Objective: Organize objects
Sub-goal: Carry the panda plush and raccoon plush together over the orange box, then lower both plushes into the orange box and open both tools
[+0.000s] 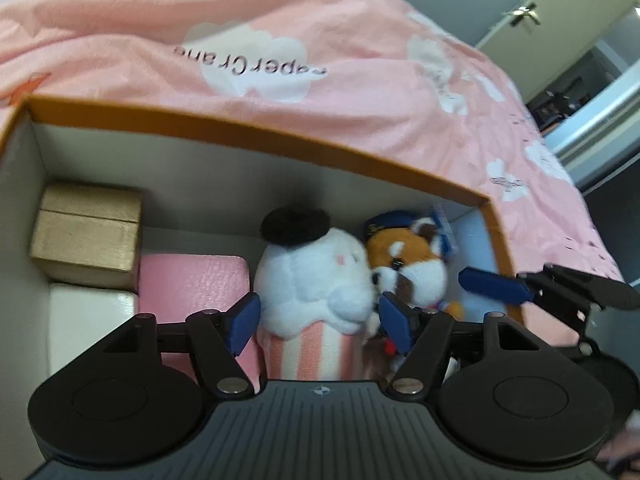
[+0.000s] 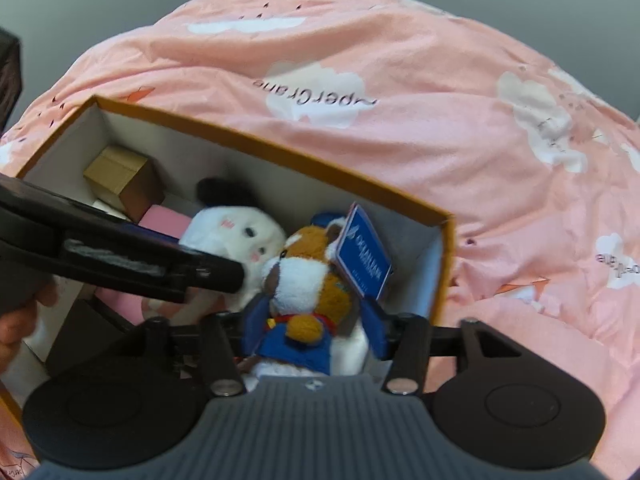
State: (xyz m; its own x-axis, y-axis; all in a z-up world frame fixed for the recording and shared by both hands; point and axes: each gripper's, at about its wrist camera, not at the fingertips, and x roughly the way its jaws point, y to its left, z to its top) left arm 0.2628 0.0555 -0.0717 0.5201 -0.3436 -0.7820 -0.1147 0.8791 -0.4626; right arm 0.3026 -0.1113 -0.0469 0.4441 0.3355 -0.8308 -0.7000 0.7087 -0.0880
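Note:
An orange-rimmed cardboard box (image 1: pixel 280 132) (image 2: pixel 280 152) lies on a pink bed cover. A white plush with a black beret and striped body (image 1: pixel 316 276) (image 2: pixel 232 236) stands inside it, between the blue pads of my left gripper (image 1: pixel 318 320); the jaws stand open with slight gaps at its sides. Beside it is an orange fox plush in a blue outfit (image 1: pixel 416 260) (image 2: pixel 308 280) with a blue tag (image 2: pixel 362 256). My right gripper (image 2: pixel 314 328) straddles the fox, open, its pads loosely beside the body.
A gold-brown small box (image 1: pixel 88 232) (image 2: pixel 120 172), a pink box (image 1: pixel 192 280) and a white box (image 1: pixel 88 320) fill the box's left end. The cloud-print cover (image 1: pixel 360 60) spreads all around. A door (image 1: pixel 560 12) is far right. A hand (image 2: pixel 16 328) shows at the left edge.

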